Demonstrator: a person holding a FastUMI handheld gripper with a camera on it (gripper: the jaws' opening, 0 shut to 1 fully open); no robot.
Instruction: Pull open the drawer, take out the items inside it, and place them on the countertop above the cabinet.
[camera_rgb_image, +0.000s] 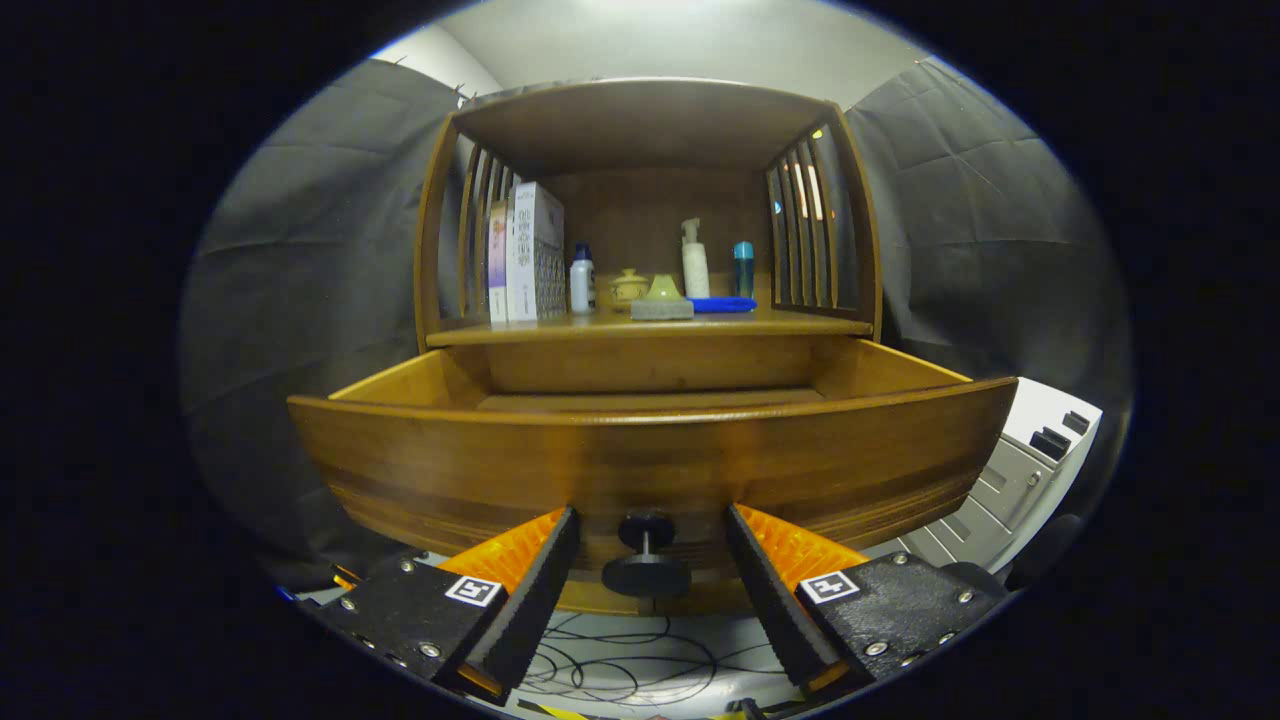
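Note:
A wooden cabinet stands ahead with its drawer (640, 455) pulled out toward me. The drawer's dark round knob (646, 560) sits between my fingers, which stand apart on either side without touching it, so my gripper (650, 545) is open. The high drawer front hides most of what lies inside; I see just the far inner wall and a strip of the floor. Above the drawer, the countertop shelf (790, 322) holds a grey block with a green cone (661, 298), a flat blue object (722, 304), a pump bottle (694, 260), a small white bottle (581, 279) and boxes (533, 252).
A small yellowish lidded pot (628, 287) and a blue-capped tube (743, 268) stand at the back of the shelf. Slatted wooden sides enclose the shelf. A white plastic unit (1030, 460) sits to the right of the drawer. Loose cables (630, 665) lie on the floor below.

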